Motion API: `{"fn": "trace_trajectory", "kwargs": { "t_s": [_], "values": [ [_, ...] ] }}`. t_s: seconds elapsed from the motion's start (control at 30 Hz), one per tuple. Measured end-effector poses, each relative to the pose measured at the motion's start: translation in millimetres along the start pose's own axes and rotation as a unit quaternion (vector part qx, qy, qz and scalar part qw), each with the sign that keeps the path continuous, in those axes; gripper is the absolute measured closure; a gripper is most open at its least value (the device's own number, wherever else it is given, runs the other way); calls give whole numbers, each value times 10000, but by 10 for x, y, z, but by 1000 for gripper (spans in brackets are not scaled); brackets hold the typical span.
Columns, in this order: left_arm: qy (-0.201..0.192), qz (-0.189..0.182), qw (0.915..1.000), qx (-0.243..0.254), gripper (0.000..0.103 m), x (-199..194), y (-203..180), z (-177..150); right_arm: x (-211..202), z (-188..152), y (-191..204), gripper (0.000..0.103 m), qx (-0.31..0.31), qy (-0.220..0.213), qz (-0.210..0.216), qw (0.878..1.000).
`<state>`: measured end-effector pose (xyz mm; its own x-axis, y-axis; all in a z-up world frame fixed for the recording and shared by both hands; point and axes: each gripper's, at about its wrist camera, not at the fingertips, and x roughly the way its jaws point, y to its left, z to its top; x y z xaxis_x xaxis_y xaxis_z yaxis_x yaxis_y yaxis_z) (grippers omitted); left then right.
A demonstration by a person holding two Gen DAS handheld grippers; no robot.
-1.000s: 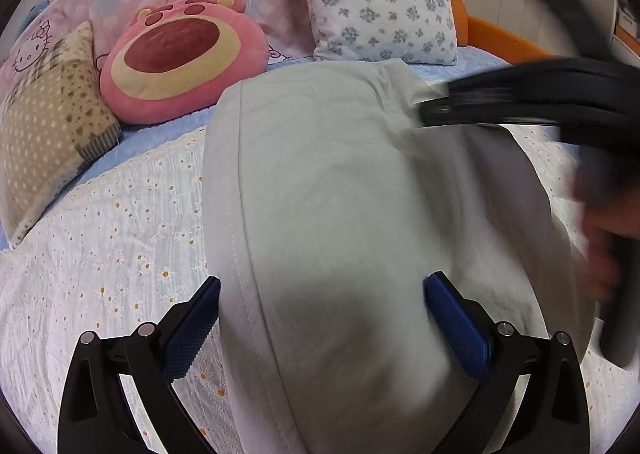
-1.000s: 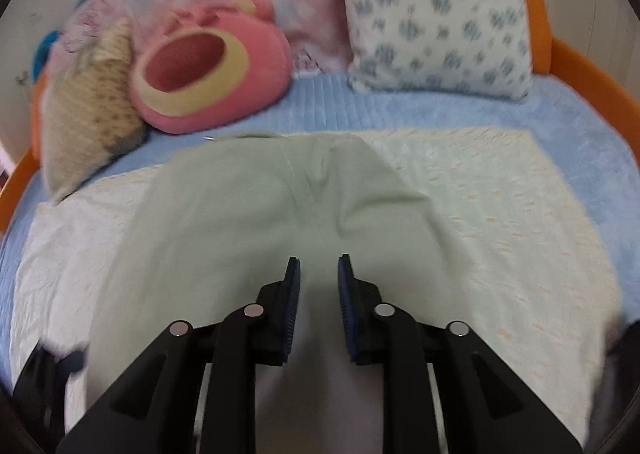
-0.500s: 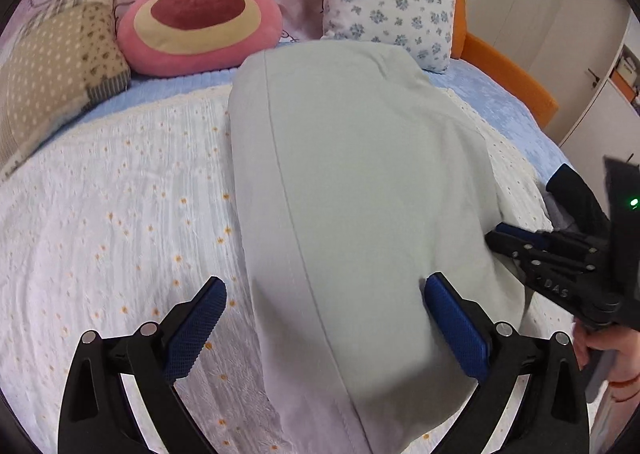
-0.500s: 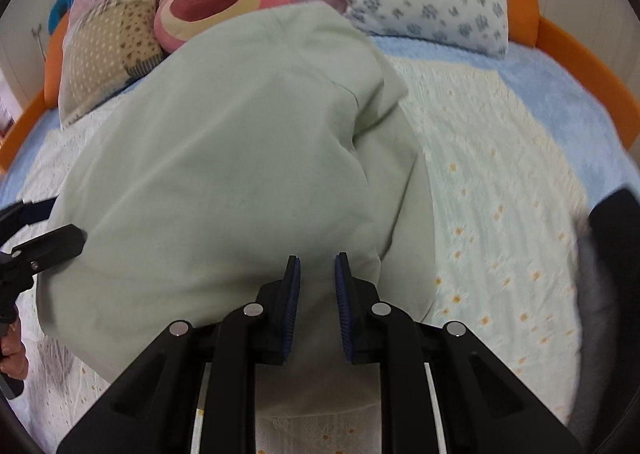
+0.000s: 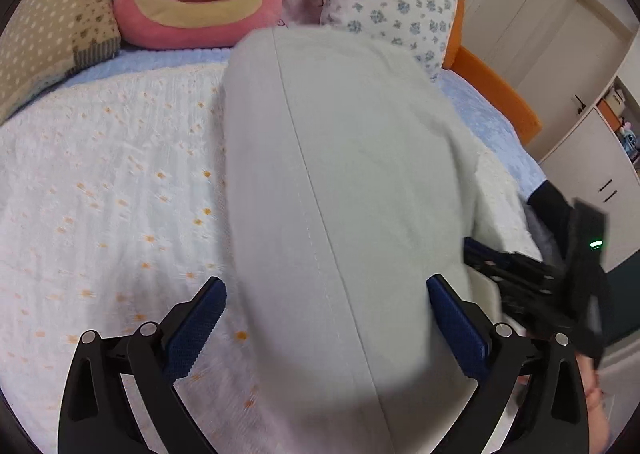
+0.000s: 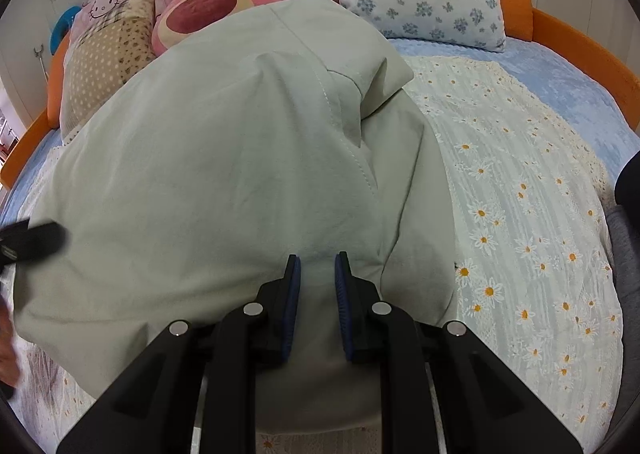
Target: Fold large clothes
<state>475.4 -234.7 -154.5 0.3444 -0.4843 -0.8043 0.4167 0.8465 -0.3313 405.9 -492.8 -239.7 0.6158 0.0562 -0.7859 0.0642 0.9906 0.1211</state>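
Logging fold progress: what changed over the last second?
The pale green cotton garment, lifted before, has been carried toward the camera and laid on the daisy-print bedspread. The right hand-held gripper came down with it. The left hand-held gripper stayed wide open; the pillows are unmoved.

Left gripper (image 5: pixel 326 318) wide; right gripper (image 6: pixel 317 286) narrow

Soft even indoor light, left view motion-blurred, fisheye edges bent and dark

Pale green garment (image 6: pixel 224 173), stitched seam running lengthwise, folded over and lying on daisy-print bedspread (image 6: pixel 520 193).
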Motion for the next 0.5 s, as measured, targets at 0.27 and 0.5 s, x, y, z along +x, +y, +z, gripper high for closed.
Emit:
{"fn": "trace_trajectory", "kwargs": {
  "t_s": [0.27,0.5],
  "values": [
    [542,28,9938,-974,2,-6,657,351,-15,-90,26,85,25,-286,-32,9996],
    [493,-760,9836,-1562,2,295,871,451,-9,-98,-3,85,47,-299,102,9995]
  ]
}}
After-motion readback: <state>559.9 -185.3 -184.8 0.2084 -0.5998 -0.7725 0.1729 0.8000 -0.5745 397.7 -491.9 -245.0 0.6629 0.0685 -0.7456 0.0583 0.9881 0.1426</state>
